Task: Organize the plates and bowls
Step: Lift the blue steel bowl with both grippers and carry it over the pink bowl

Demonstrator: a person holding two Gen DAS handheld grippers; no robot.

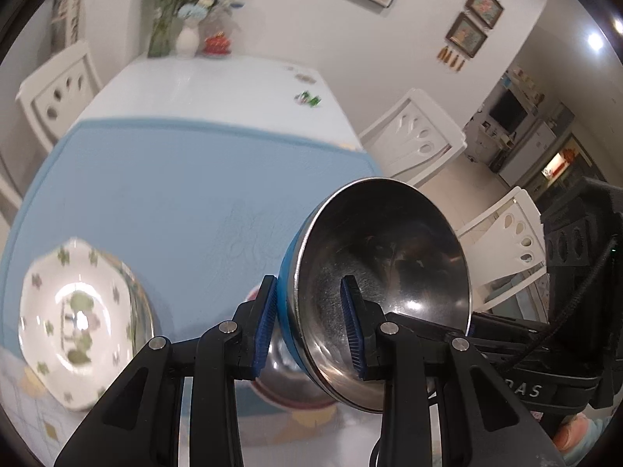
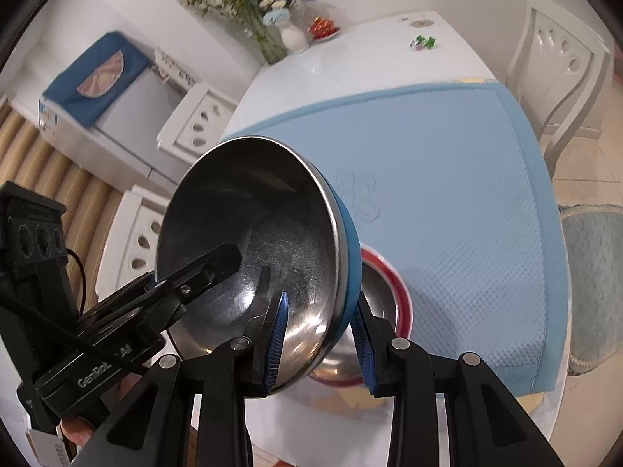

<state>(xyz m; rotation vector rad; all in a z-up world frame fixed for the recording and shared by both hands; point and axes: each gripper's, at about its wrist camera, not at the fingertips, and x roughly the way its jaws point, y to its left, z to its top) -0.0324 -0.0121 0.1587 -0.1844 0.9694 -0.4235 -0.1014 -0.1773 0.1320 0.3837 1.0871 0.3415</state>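
Now I am gripping the blue-sided steel bowl (image 1: 381, 288) by its rim with both the left gripper (image 1: 311, 327) and the right gripper (image 2: 321, 344), tilted above the red-rimmed bowl (image 2: 379, 311) near the tabletop's (image 1: 202, 85) front edge; next, I judge, nesting it.

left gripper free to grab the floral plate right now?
Probably not: the left gripper is shut on the blue-sided steel bowl, as is the right gripper. The floral plate lies unobstructed on the mat.
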